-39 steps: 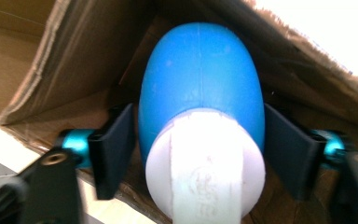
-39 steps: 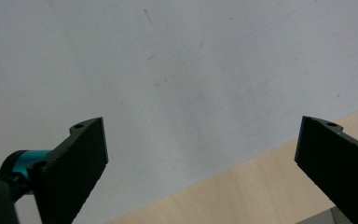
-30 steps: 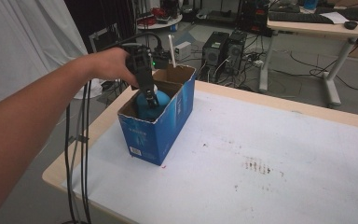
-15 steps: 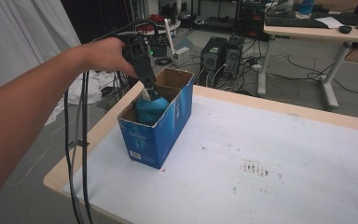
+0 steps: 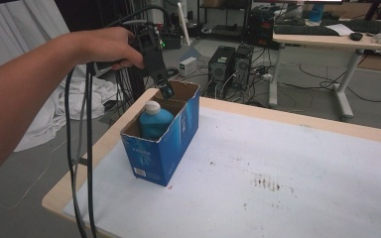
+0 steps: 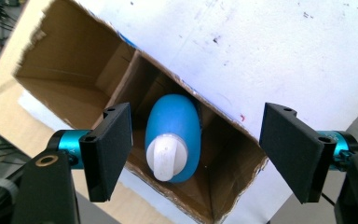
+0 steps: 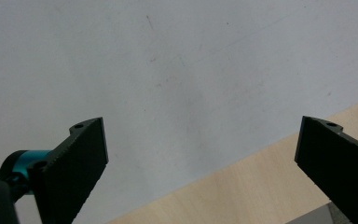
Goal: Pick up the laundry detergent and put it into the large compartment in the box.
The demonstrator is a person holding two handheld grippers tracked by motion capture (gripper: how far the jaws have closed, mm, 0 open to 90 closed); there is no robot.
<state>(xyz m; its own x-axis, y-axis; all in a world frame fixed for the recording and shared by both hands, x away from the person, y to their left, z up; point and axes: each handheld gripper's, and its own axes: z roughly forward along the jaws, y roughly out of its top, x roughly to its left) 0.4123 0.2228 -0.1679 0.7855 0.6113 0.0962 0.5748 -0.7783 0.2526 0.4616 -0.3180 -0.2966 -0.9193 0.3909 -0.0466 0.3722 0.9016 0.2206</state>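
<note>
Left claw [image 6: 193, 154] hung spread, empty, directly above bottle [image 6: 175, 135] standing upright, cap up, in box [image 5: 161, 148] on worktop [image 5: 287, 168]. Right claw [image 7: 200, 163] spread, empty, farther off.

Blue bottle [image 6: 175, 133] with white cap [image 6: 167, 154]; blue, brown-lined box [image 5: 161, 148].

**Room and furnishings, workshop setting**

Work table [image 5: 297, 163]: pale wooden edge, white stained covering. Floor [image 5: 307, 99]: grey-brown, strewn with loose cables. Beyond the table: two black computer towers [image 5: 230, 67] standing on the floor; desk [image 5: 322, 37] on white legs, bearing a keyboard [image 5: 302, 29]. White cloth [image 5: 54, 111] heaped on the floor at left. Lighting even.
</note>
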